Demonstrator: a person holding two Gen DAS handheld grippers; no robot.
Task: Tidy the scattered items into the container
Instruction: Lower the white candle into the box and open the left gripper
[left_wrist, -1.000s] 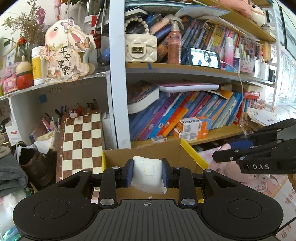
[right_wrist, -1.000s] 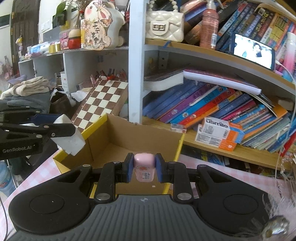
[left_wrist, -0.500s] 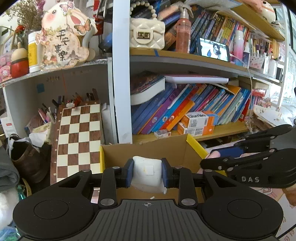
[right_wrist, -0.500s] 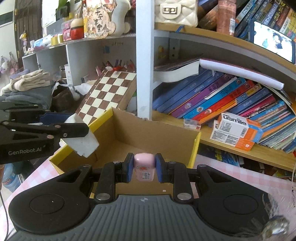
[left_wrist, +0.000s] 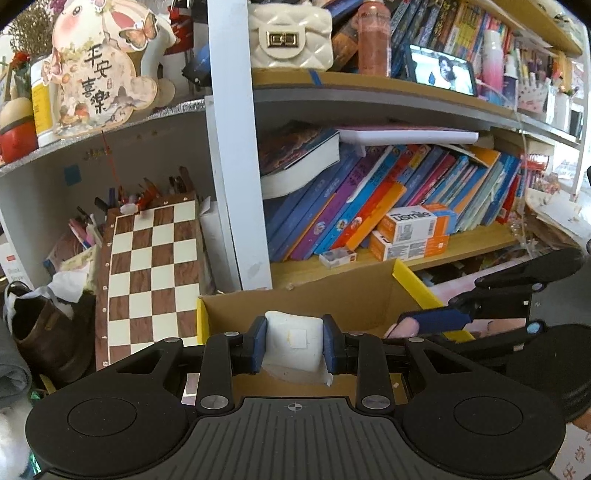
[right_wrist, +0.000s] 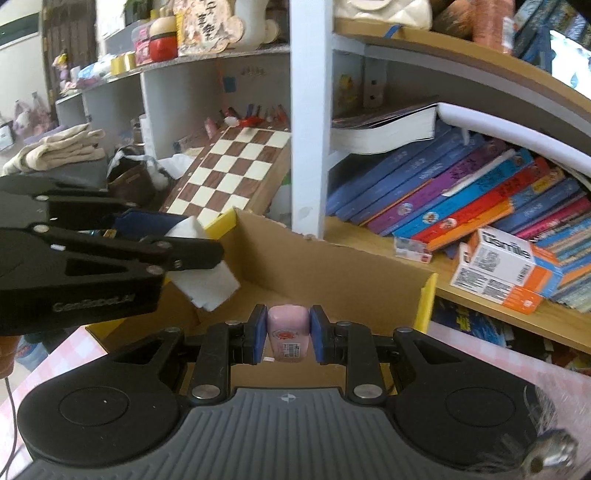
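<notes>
A soft white square pad (left_wrist: 293, 343) was gripped in the jaws of the left gripper (left_wrist: 294, 345), while a small pink bottle with a printed label (right_wrist: 287, 333) was clenched by the right gripper (right_wrist: 287, 334). Both were held above the open brown cardboard box with yellow flaps (right_wrist: 332, 266), beside a leaning wooden chessboard (left_wrist: 149, 277).

Right gripper (right_wrist: 285, 338) clamps pink bottle (right_wrist: 287, 334) above open cardboard box (right_wrist: 332, 273).
</notes>
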